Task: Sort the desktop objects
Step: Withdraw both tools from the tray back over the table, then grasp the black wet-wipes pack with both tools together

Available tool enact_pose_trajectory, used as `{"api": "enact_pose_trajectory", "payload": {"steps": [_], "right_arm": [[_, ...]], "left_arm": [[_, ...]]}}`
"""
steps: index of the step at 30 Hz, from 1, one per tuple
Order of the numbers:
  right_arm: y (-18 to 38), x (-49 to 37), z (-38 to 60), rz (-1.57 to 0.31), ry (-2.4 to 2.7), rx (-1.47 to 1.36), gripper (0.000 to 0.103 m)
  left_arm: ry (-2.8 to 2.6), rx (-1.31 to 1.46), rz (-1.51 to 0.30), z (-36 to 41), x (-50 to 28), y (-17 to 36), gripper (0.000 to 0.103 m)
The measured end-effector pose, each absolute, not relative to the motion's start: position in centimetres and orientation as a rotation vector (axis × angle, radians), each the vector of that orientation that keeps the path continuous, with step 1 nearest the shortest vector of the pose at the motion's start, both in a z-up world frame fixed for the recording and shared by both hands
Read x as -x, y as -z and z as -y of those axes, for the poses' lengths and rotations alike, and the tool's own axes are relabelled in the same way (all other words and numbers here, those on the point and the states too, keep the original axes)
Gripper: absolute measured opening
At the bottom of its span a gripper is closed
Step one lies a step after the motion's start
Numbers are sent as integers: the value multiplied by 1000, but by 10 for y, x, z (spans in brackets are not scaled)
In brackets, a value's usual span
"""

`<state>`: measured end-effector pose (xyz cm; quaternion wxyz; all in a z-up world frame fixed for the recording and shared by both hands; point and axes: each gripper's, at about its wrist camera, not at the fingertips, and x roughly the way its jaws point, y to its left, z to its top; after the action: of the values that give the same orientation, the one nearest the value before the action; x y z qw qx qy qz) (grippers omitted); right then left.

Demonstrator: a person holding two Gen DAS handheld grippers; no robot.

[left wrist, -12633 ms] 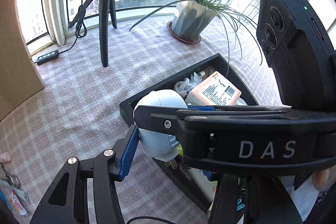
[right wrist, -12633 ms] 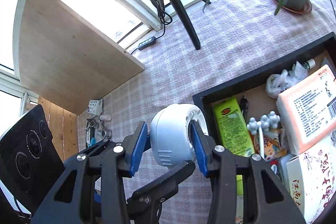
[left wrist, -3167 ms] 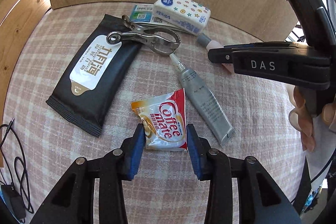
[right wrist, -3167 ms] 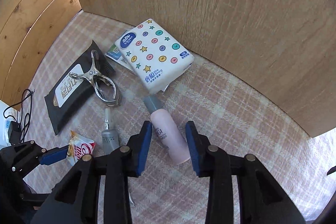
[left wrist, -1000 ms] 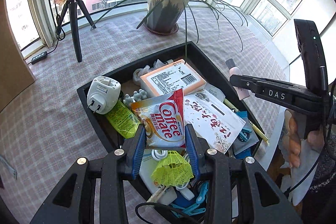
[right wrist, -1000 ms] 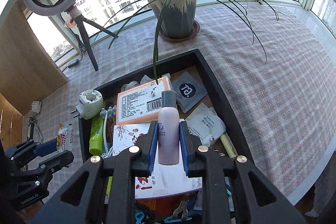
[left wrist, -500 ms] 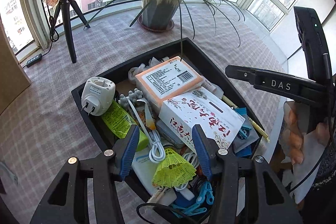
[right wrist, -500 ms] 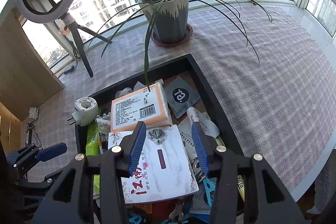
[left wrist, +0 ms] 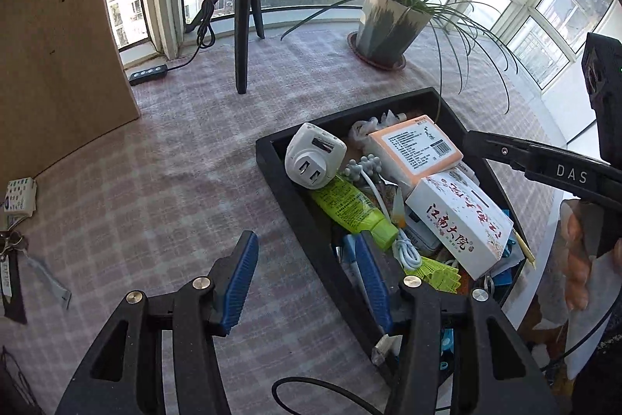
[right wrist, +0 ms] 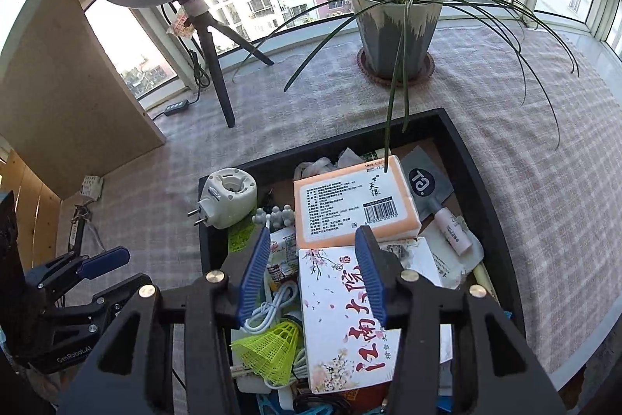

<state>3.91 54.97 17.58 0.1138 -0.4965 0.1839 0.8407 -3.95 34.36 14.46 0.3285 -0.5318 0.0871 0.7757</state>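
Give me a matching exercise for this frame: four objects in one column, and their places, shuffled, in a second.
Things:
1. white round plug adapter
2. pale pink small bottle
3. neon-yellow plastic shuttlecock
4. grey-and-white plant pot

Places:
A. on the checked cloth beyond the black tray
B. tray's near end, beside the white cable
C. tray's far left corner
D. tray's right side, on white sachets

Pairs: 1-C, 2-D, 3-B, 4-A

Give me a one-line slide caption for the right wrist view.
Right hand-held gripper hangs open and empty over the crowded black tray, just above the floral white box and orange-edged pack.
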Motion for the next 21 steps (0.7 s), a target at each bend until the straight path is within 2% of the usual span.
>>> {"api": "enact_pose_trajectory", "payload": {"steps": [10,21], "right_arm": [[-172,15,-473,-508,-2588,1559,45],[-146,67,-341,-518,-2730,1707,45]], "left_arm": [[-2176,1466,-124,-246,84,-130,50],[-2402,1658,69,-72,135,-83,50]]}}
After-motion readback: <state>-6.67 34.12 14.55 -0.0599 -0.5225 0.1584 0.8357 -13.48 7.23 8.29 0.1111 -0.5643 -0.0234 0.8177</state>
